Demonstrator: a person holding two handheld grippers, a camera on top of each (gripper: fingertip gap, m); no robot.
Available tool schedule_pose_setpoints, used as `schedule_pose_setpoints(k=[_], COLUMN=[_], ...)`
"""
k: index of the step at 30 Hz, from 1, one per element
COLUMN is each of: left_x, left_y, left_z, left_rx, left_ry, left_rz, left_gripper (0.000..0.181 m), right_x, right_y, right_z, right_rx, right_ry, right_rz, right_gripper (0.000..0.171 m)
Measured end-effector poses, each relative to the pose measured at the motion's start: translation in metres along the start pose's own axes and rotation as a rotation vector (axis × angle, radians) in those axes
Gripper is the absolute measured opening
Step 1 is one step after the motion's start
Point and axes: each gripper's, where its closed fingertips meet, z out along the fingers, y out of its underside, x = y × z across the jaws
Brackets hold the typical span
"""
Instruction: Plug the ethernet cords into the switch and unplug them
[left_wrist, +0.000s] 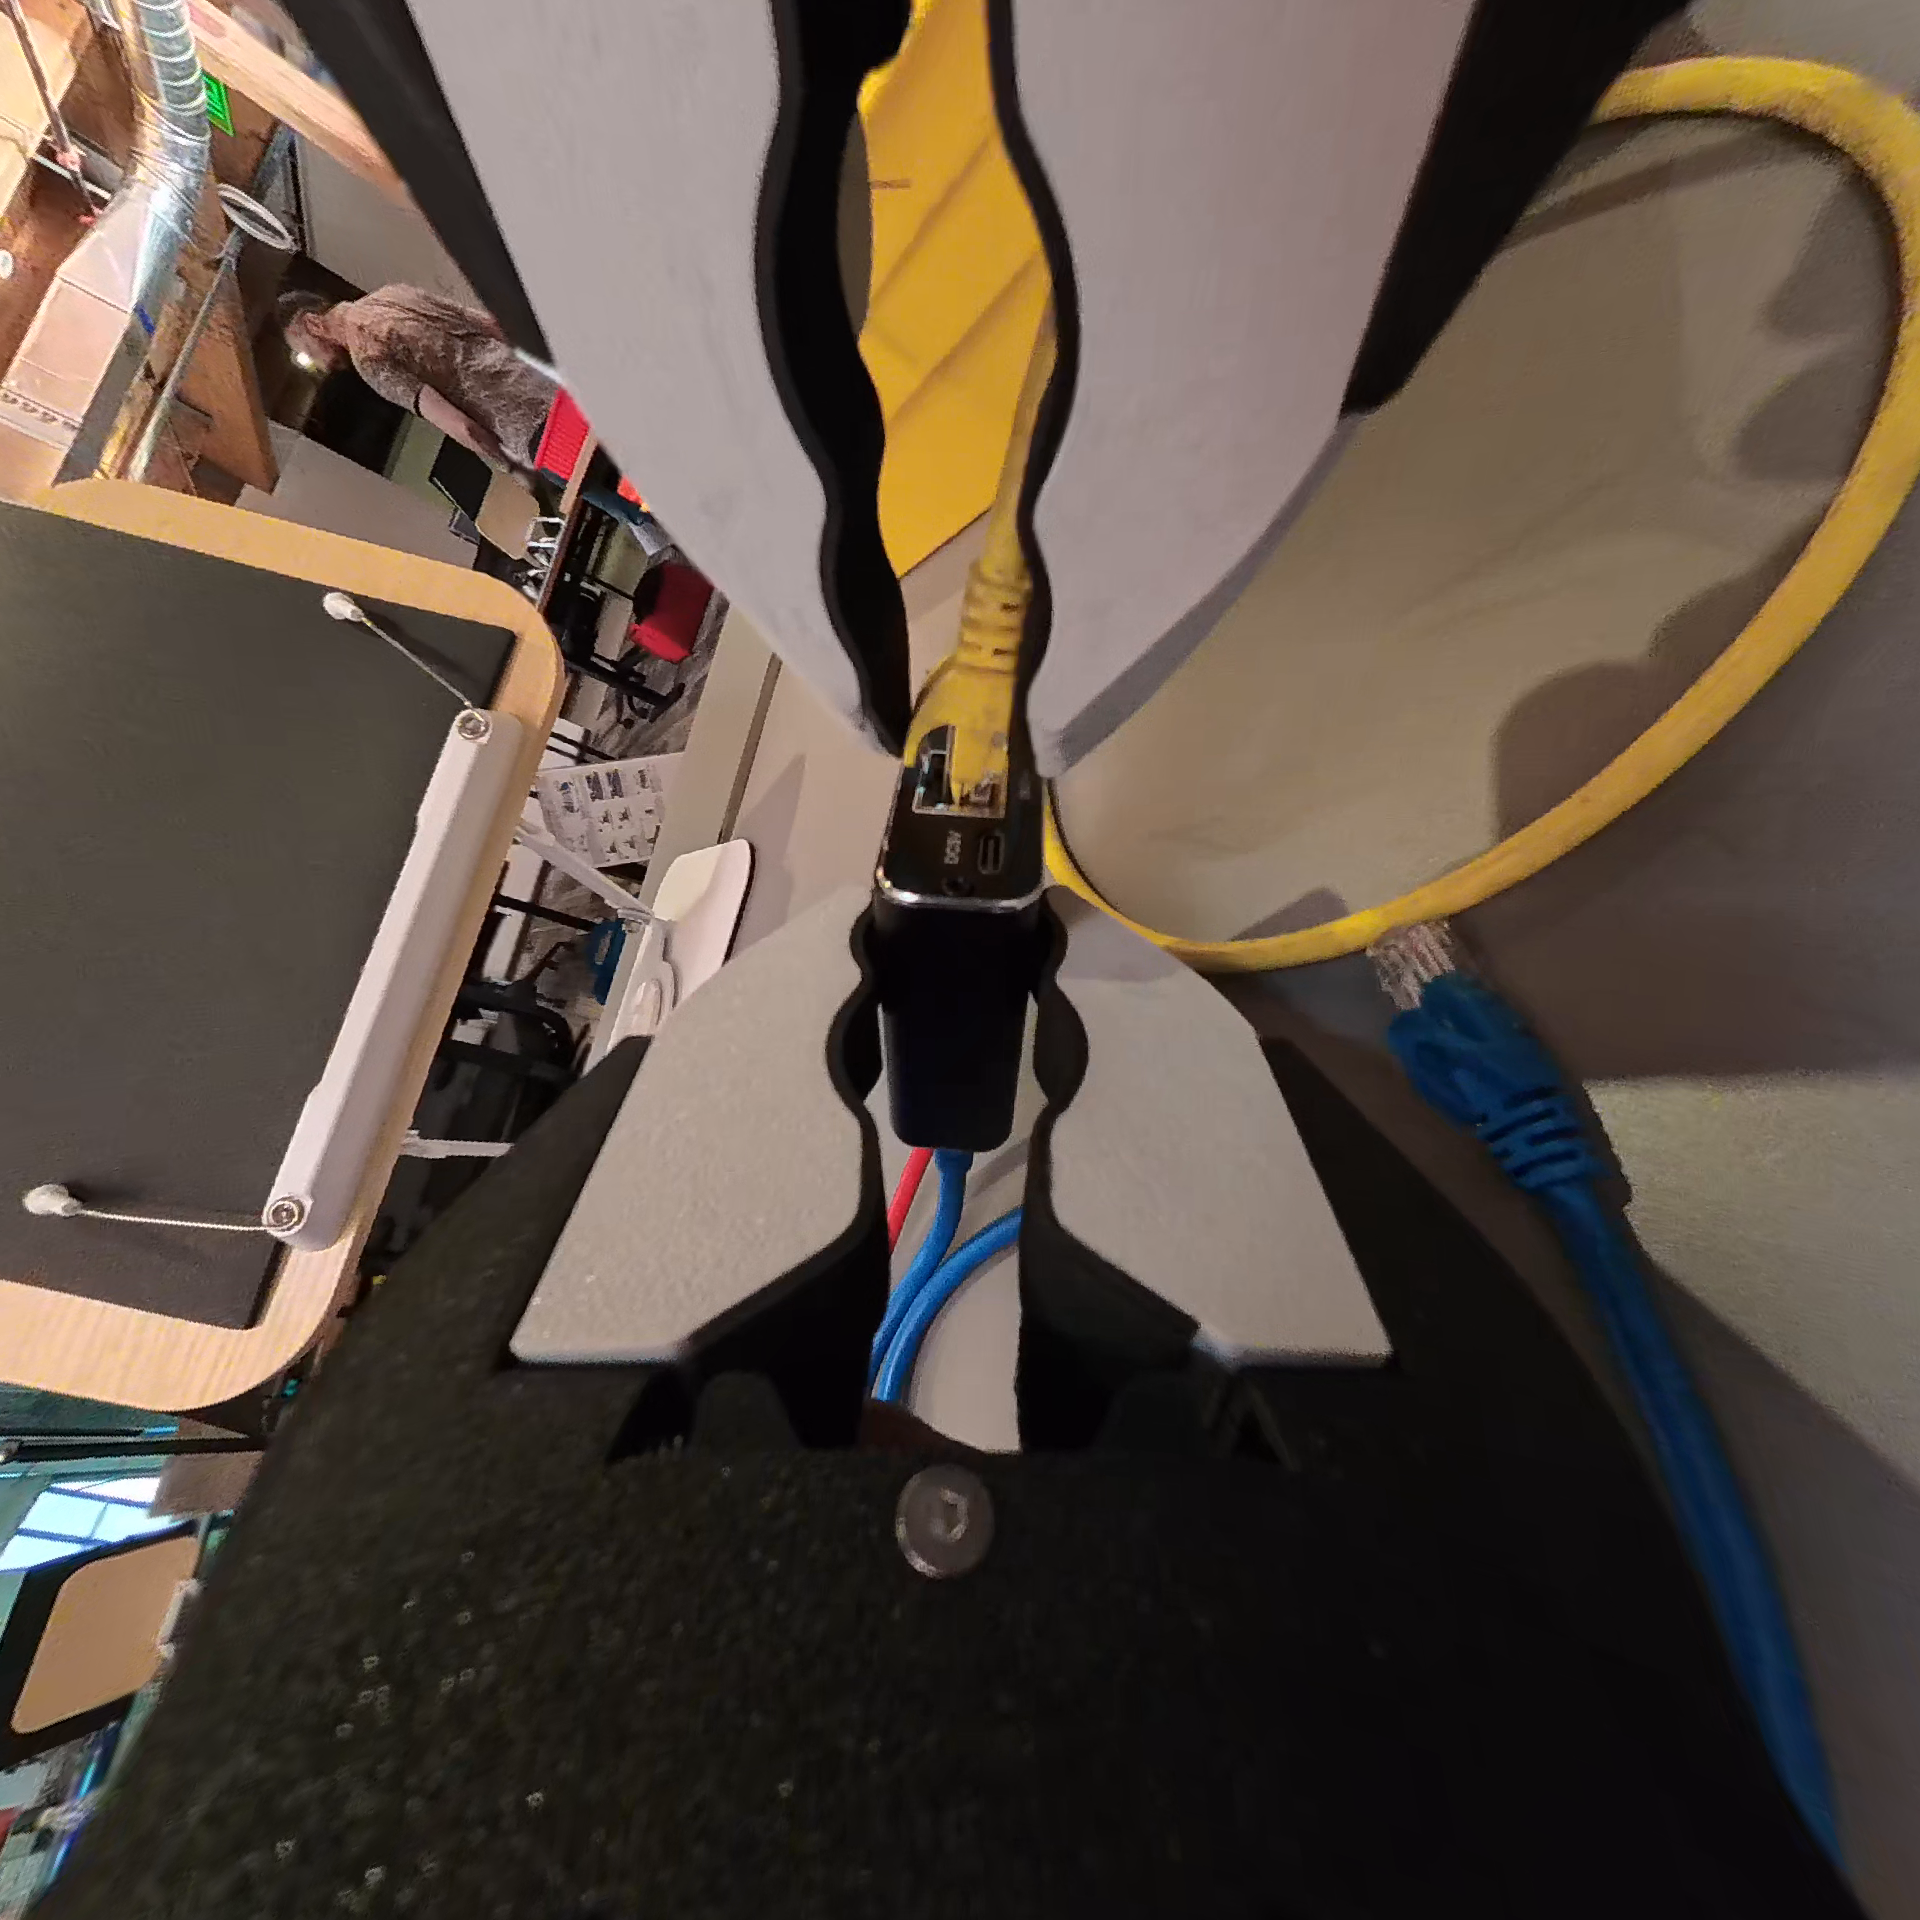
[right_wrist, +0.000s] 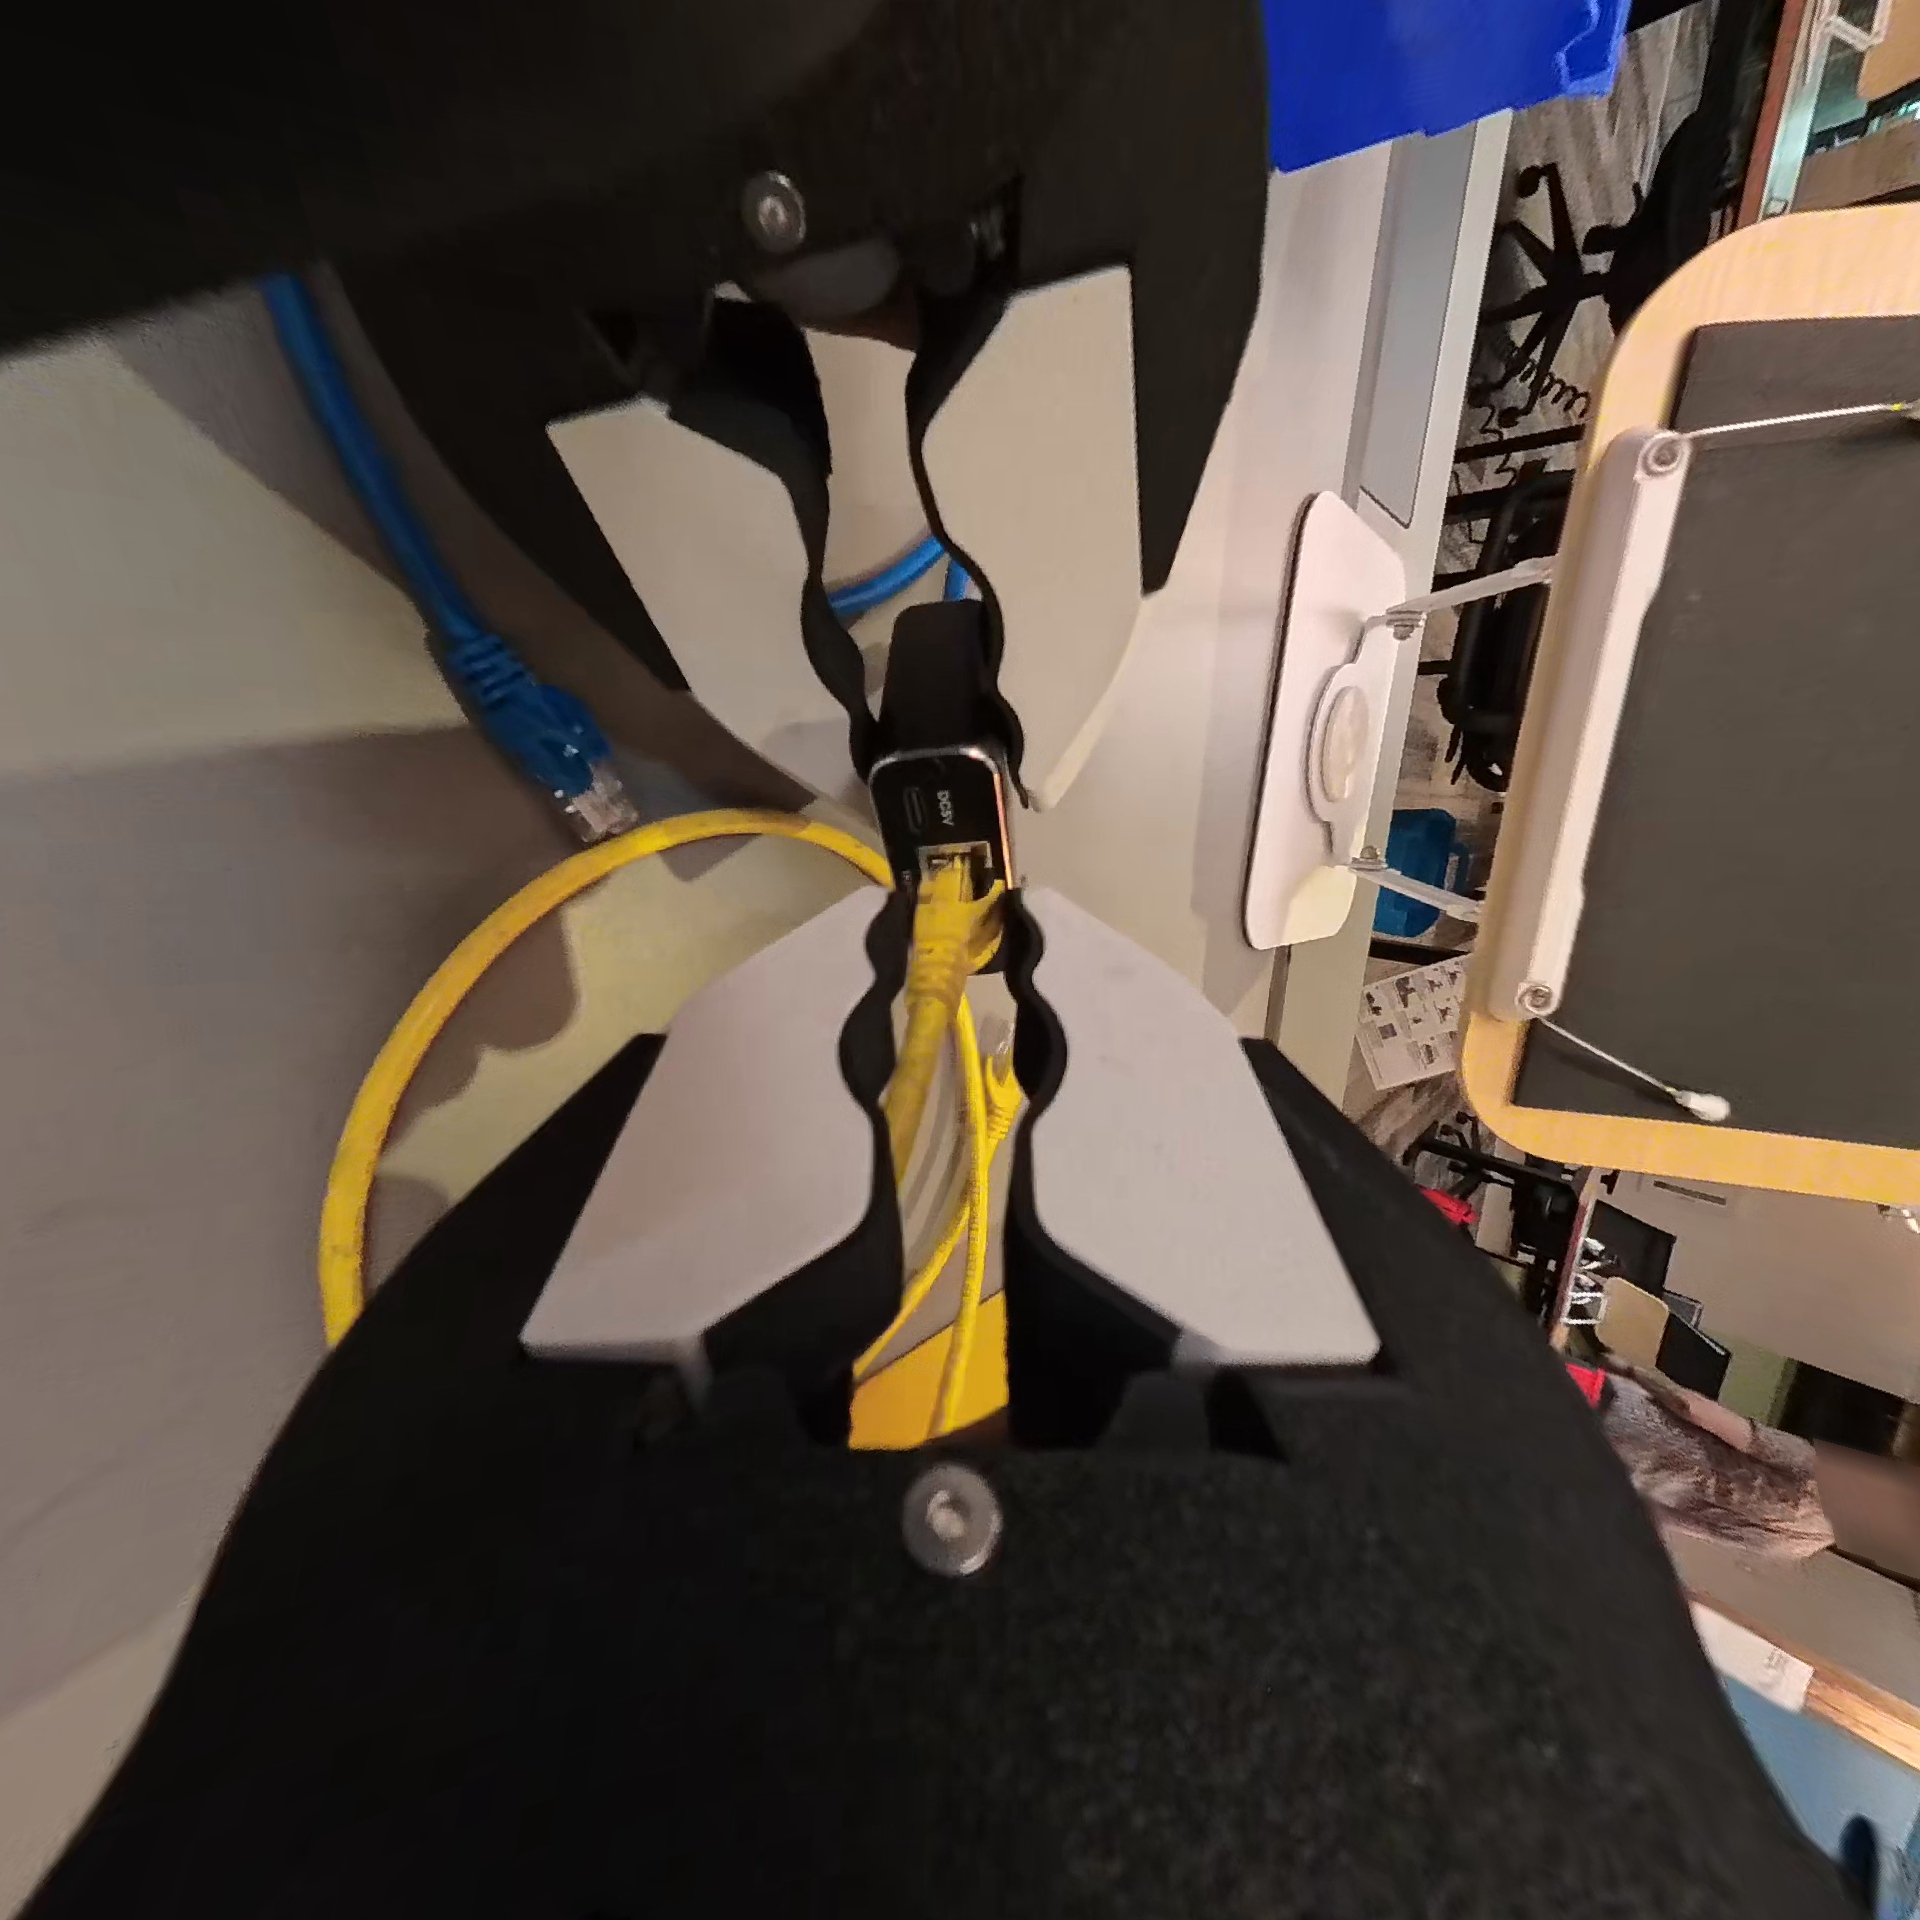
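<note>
My left gripper (left_wrist: 956, 935) is shut on a small black switch (left_wrist: 951, 1049) and holds it above the table. My right gripper (right_wrist: 951, 935) is shut on the plug of a yellow ethernet cord (right_wrist: 940, 935). The plug's tip sits in one port on the switch's end face (right_wrist: 940, 727), and the port beside it is empty. The two grippers face each other, tips almost touching. In the left wrist view the right gripper (left_wrist: 966, 727) comes in from the top with the yellow plug (left_wrist: 982, 665). The yellow cord loops across the table (left_wrist: 1849, 468). A blue ethernet cord (left_wrist: 1455, 1049) lies unplugged beside the switch.
The pale table top (left_wrist: 1299, 727) lies under both grippers. A white plate on a stand (right_wrist: 1320, 727) is near the table edge. A wood-rimmed black board (left_wrist: 208, 935) stands beyond it. A person (left_wrist: 416, 353) is far back. More blue cord and a red cord (left_wrist: 909, 1184) run under the left gripper. My left and right fingertips are right by each other.
</note>
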Motion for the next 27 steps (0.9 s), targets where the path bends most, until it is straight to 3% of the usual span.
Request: schedule_pose_setpoints(k=[5, 19, 23, 25, 27], left_x=[0.001, 0.011, 0.01, 0.001, -0.009], left_y=[0.002, -0.007, -0.002, -0.003, -0.008], left_z=[0.0, 0.002, 0.002, -0.001, -0.007], left_rx=[-0.028, 0.028, -0.023, -0.016, -0.001], left_ry=[-0.006, 0.008, -0.112, -0.174, -0.246], left_rz=[0.003, 0.034, 0.214, 0.248, 0.296], left_gripper=[0.025, 0.026, 0.025, 0.025, 0.025], right_x=[0.0, -0.009, -0.023, -0.022, -0.013], right_y=[0.002, 0.01, 0.004, -0.001, 0.001], right_z=[0.003, -0.005, -0.01, -0.023, -0.03], right_rx=[-0.013, 0.034, 0.06, 0.091, 0.108], right_ry=[0.038, 0.135, -0.091, -0.249, -0.408], right_rz=[-0.116, -0.124, 0.228, 0.505, 0.848], right_gripper=[0.015, 0.014, 0.024, 0.039, 0.042])
